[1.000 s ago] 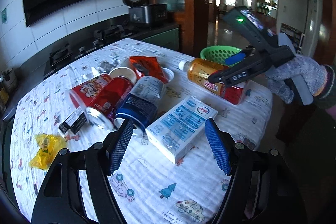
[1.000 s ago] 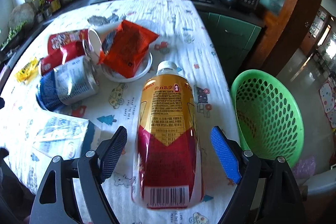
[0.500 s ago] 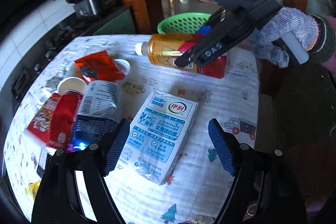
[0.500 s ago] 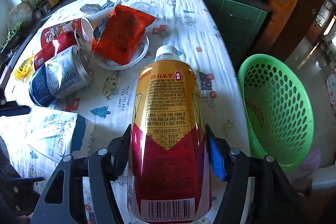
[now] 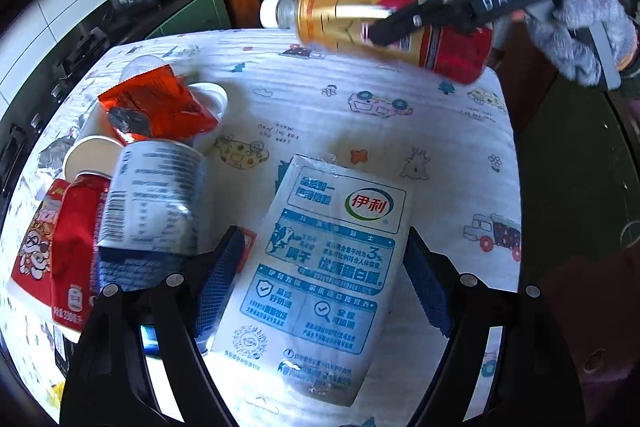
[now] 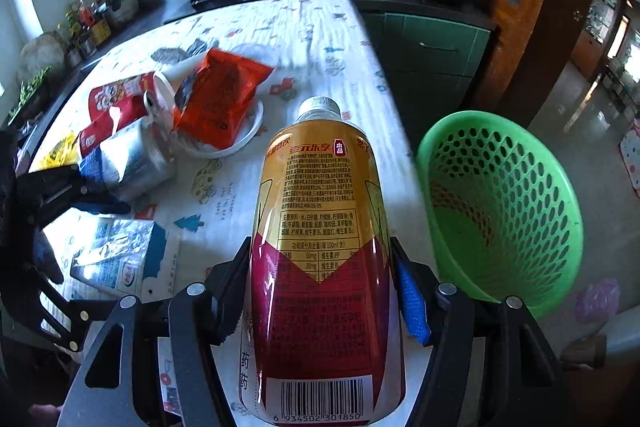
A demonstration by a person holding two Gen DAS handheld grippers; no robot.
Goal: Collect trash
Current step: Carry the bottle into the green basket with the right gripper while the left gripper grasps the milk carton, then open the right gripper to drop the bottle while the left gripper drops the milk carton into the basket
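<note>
The left claw [image 5: 320, 283] straddles the milk carton [image 5: 320, 275], pads apart, while the right claw [image 5: 404, 15] holds the bottle [image 5: 352, 15] aloft.

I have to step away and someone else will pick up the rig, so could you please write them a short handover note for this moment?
Right gripper: shut on the gold-and-red bottle, lifted off the table.
Left gripper: open, straddling the blue-and-white milk pouch, which lies flat; no grip yet.
Green basket: beside the table edge, looks empty.
Nothing binned yet. Left: drop the bottle in, grab the pouch, then the blue can, red can, orange wrapper, paper cup.
</note>
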